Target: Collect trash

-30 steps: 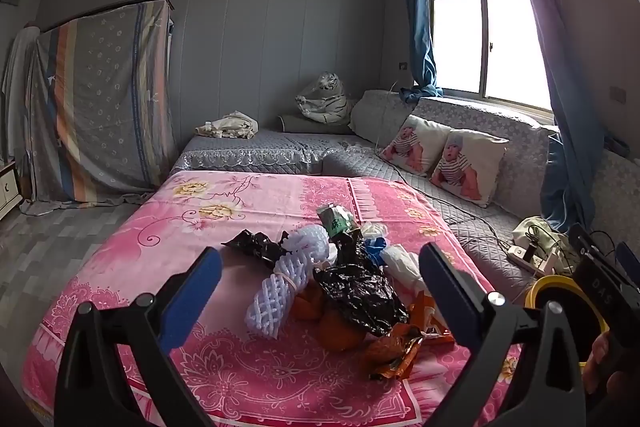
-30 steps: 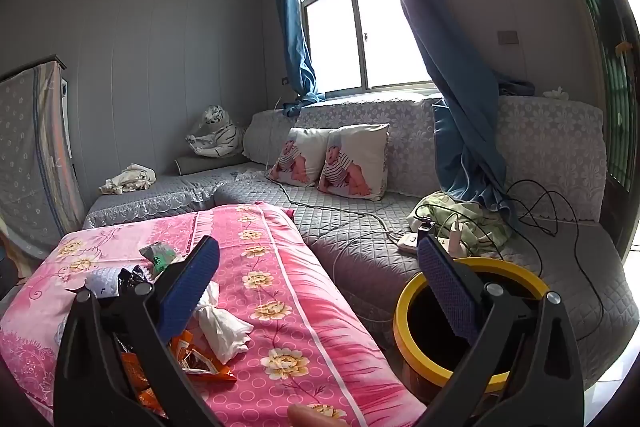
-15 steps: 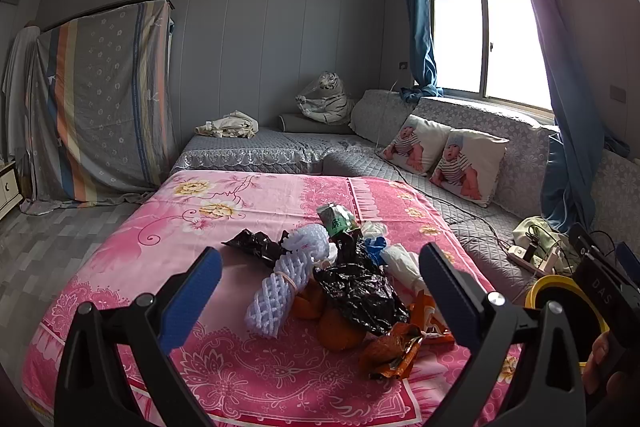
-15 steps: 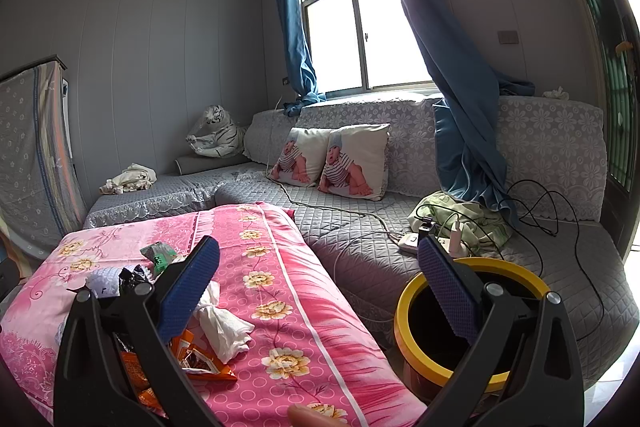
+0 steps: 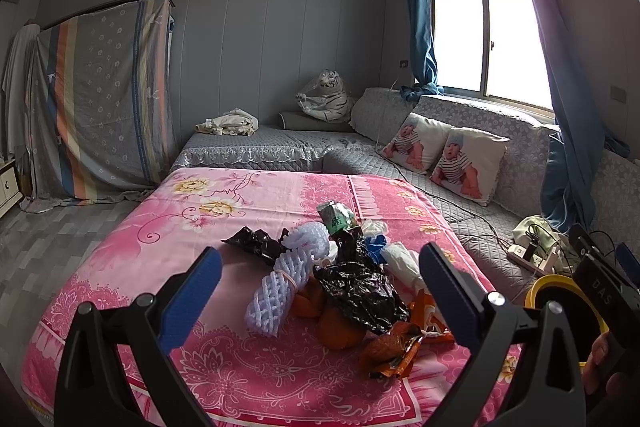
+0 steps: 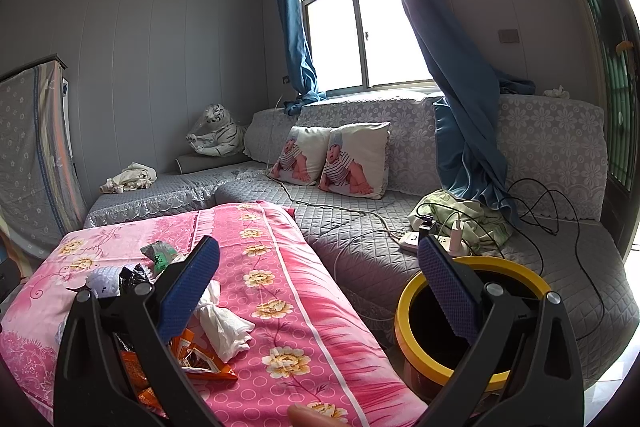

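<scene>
Left wrist view: the left gripper [image 5: 320,279], jaws spread and empty, faces a heap of trash on the pink floral bedspread [image 5: 160,251]: white foam netting [image 5: 276,287], crumpled black plastic bag [image 5: 360,291], orange wrappers [image 5: 390,351]. Right wrist view: the right gripper [image 6: 316,279], likewise spread, frames white tissue [image 6: 224,323] and the yellow-rimmed black bin [image 6: 408,311] beside the grey quilted sofa [image 6: 360,255].

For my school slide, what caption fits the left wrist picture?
Open left gripper hovers over a trash pile on the pink bedspread, beside a yellow-rimmed bin.
</scene>
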The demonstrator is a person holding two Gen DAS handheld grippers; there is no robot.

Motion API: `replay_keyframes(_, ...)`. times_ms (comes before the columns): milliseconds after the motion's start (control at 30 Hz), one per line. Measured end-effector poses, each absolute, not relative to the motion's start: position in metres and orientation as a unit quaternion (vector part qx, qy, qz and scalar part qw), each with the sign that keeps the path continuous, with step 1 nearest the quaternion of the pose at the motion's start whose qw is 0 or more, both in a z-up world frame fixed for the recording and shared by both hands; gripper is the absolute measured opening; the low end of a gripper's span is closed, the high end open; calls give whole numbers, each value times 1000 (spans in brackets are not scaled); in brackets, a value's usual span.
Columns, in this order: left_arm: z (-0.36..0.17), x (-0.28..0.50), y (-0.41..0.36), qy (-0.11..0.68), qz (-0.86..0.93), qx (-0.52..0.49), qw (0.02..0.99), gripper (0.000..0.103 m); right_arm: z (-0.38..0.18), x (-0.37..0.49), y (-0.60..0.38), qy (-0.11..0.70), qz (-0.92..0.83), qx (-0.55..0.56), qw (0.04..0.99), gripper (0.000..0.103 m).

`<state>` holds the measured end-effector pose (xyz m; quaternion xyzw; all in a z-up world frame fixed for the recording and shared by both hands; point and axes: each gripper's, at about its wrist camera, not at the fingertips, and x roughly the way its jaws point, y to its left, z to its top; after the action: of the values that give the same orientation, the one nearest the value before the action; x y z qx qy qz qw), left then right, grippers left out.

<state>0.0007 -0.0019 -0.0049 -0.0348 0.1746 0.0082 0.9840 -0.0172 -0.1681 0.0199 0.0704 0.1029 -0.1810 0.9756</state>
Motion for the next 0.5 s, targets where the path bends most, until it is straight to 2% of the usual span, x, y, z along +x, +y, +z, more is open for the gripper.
replay_keyframes(500,-5,1,-2,176,7,-36,984,95,20,-16,-169,103,-181,71,975,95)
